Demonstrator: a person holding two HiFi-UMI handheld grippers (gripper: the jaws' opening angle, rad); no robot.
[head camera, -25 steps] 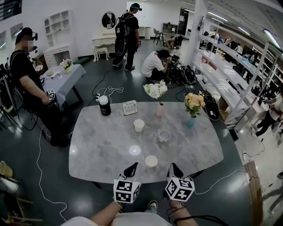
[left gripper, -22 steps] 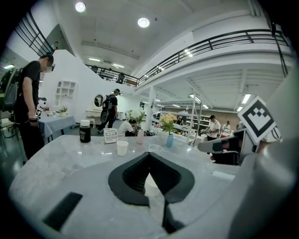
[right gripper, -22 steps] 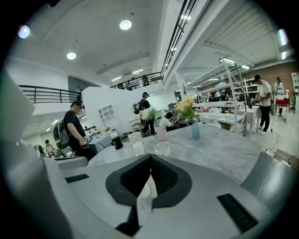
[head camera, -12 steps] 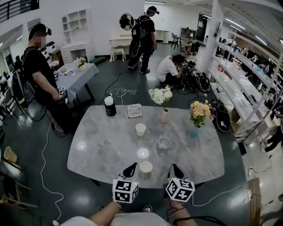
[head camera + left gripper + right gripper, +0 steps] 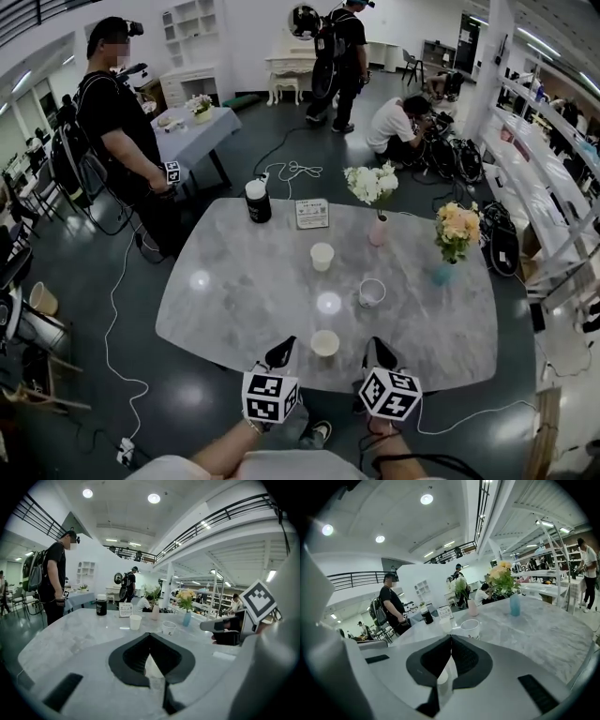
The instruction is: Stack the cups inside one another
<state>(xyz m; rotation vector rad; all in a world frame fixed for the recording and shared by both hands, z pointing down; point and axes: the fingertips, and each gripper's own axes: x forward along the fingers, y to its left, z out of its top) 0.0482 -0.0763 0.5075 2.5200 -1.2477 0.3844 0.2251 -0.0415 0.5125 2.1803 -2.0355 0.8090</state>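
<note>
Three cups unstacked; approach judged underway. Left gripper, right gripper clenched, empty; opening needed before nearest cup is grasped.

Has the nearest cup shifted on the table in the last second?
No. The cup keeps its place against the table's near edge and the mug; only the view swung.

nearest cup | between left gripper, right gripper | probably untouched
</note>
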